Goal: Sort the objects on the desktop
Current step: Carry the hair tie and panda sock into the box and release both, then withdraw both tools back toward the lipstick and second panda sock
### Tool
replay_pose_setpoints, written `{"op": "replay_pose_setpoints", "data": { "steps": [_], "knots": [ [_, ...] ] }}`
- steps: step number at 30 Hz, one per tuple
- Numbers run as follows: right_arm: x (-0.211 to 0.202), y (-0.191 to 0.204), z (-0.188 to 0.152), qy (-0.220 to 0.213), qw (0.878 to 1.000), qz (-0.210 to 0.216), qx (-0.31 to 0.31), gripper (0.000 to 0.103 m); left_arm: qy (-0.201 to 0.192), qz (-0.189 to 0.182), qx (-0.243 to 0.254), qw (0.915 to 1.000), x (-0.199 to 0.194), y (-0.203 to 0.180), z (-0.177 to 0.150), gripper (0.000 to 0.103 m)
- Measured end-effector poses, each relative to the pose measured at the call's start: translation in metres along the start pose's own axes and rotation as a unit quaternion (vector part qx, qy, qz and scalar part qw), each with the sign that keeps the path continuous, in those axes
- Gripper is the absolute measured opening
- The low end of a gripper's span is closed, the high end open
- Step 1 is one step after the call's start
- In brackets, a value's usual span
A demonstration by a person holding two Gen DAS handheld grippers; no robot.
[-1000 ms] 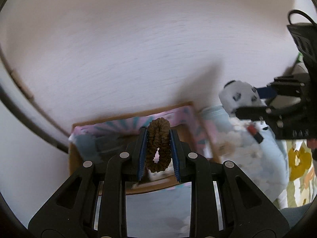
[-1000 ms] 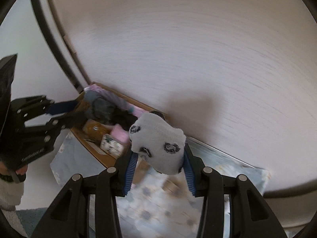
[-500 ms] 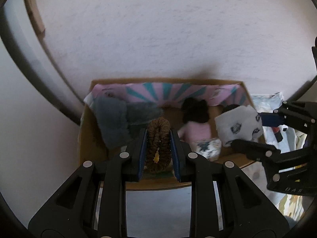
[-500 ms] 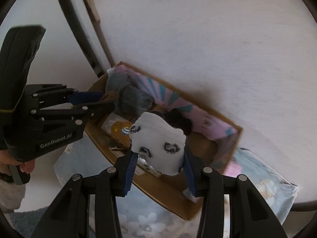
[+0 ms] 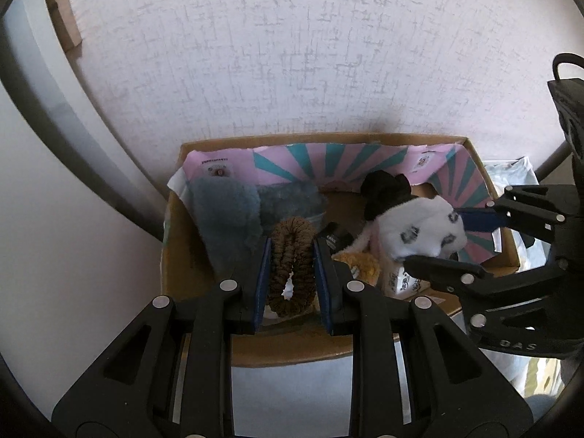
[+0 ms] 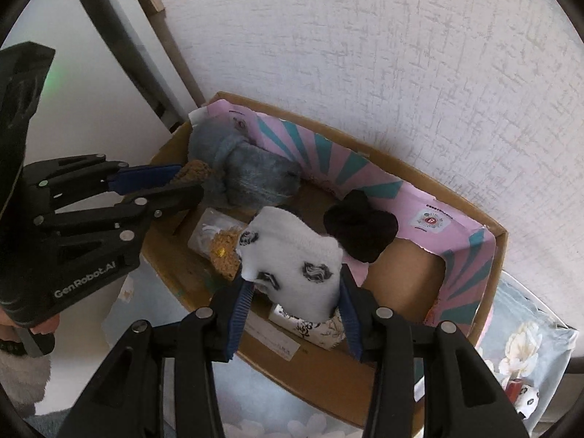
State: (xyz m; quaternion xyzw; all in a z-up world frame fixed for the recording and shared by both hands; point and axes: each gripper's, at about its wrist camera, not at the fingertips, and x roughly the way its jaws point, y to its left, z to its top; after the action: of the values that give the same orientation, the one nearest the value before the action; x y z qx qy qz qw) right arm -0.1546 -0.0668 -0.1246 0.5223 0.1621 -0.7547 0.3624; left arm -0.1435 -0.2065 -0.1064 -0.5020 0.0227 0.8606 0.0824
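Observation:
My left gripper [image 5: 291, 266] is shut on a brown hair scrunchie [image 5: 292, 255] and holds it over the near left part of an open cardboard box [image 5: 292, 354] lined with pink and teal paper. My right gripper [image 6: 294, 288] is shut on a white sock with black prints [image 6: 292, 255] and holds it over the box's middle. In the right wrist view the left gripper [image 6: 175, 182] shows at the box's left end, the scrunchie [image 6: 195, 171] at its tip. The sock [image 5: 419, 230] and right gripper [image 5: 449, 244] show at right in the left wrist view.
Inside the box lie a grey-blue fluffy item [image 5: 226, 215], a black scrunchie [image 6: 359, 224], a yellow-brown item [image 5: 359, 264] and a small printed packet [image 6: 310, 326]. The box stands against a white textured wall [image 5: 292, 54] on a floral cloth [image 6: 522, 346].
Both grippers have swung toward the box and come down closer over it, each still holding its item. The box now fills the middle of both views.

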Motion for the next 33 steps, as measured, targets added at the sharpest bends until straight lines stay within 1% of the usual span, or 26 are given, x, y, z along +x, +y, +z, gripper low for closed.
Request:
{"op": "replay_pose_setpoints", "data": {
  "steps": [1, 2, 3, 4, 5, 6, 7, 8, 9, 11, 13, 17, 23, 27, 30, 32, 33],
  "knots": [
    [0.001, 0.001, 0.001, -0.003, 1.0, -0.008, 0.001, 0.046, -0.002, -0.003, 0.001, 1.0, -0.001, 0.0, 0.001, 0.024],
    [0.003, 0.001, 0.003, -0.006, 1.0, -0.013, 0.002, 0.048, -0.002, -0.003, 0.001, 1.0, -0.002, 0.0, 0.002, 0.03],
    [0.004, 0.0, 0.004, -0.008, 1.0, -0.017, 0.003, 0.052, 0.004, 0.0, -0.001, 1.0, -0.001, 0.001, 0.004, 0.037],
    [0.004, -0.001, 0.004, -0.012, 1.0, -0.02, 0.006, 0.06, 0.007, 0.005, -0.001, 1.0, 0.0, 0.001, 0.005, 0.063],
    [0.002, -0.003, 0.003, -0.016, 1.0, -0.021, 0.013, 0.064, 0.004, 0.024, -0.001, 0.9997, -0.001, 0.002, 0.006, 0.084],
    [0.0, -0.004, 0.003, -0.02, 0.999, -0.019, 0.018, 0.074, -0.002, 0.043, -0.001, 0.9991, -0.003, 0.003, 0.007, 0.095],
    [-0.003, -0.007, 0.001, -0.024, 0.999, -0.018, 0.021, 0.078, -0.01, 0.058, 0.0, 0.9983, -0.005, 0.004, 0.007, 0.103],
    [-0.005, -0.008, 0.0, -0.025, 0.999, -0.02, 0.022, 0.08, -0.022, 0.056, 0.0, 0.9982, -0.009, 0.005, 0.008, 0.103],
    [-0.006, -0.009, -0.001, -0.026, 0.999, -0.022, 0.022, 0.086, -0.024, 0.047, -0.002, 0.9986, -0.011, 0.007, 0.009, 0.103],
    [-0.012, -0.013, -0.005, -0.034, 0.999, -0.031, 0.023, 0.092, -0.024, 0.036, -0.008, 0.999, -0.013, 0.009, 0.011, 0.103],
    [-0.017, -0.014, -0.009, -0.045, 0.998, -0.032, 0.019, 0.102, -0.027, 0.035, -0.006, 0.999, -0.015, 0.009, 0.012, 0.103],
    [-0.021, -0.017, -0.014, -0.049, 0.998, -0.03, 0.019, 0.102, -0.031, 0.042, 0.015, 0.9985, -0.019, 0.0, 0.012, 0.103],
    [-0.027, -0.016, -0.02, -0.058, 0.998, -0.022, 0.032, 0.102, -0.041, 0.037, 0.047, 0.9974, -0.023, -0.02, 0.01, 0.103],
    [-0.034, -0.019, -0.027, -0.064, 0.997, -0.018, 0.039, 0.102, -0.044, 0.025, 0.056, 0.9971, -0.028, -0.036, 0.01, 0.103],
    [-0.044, -0.024, -0.035, -0.074, 0.996, -0.014, 0.036, 0.102, -0.052, 0.028, 0.063, 0.9963, -0.034, -0.053, 0.011, 0.103],
    [-0.057, -0.03, -0.042, -0.079, 0.996, -0.025, 0.024, 0.102, -0.057, 0.027, 0.065, 0.9959, -0.038, -0.064, 0.012, 0.103],
    [-0.061, -0.034, -0.044, -0.074, 0.997, -0.03, 0.018, 0.102, -0.06, 0.024, 0.065, 0.9958, -0.042, -0.072, 0.012, 0.103]
  ]
}}
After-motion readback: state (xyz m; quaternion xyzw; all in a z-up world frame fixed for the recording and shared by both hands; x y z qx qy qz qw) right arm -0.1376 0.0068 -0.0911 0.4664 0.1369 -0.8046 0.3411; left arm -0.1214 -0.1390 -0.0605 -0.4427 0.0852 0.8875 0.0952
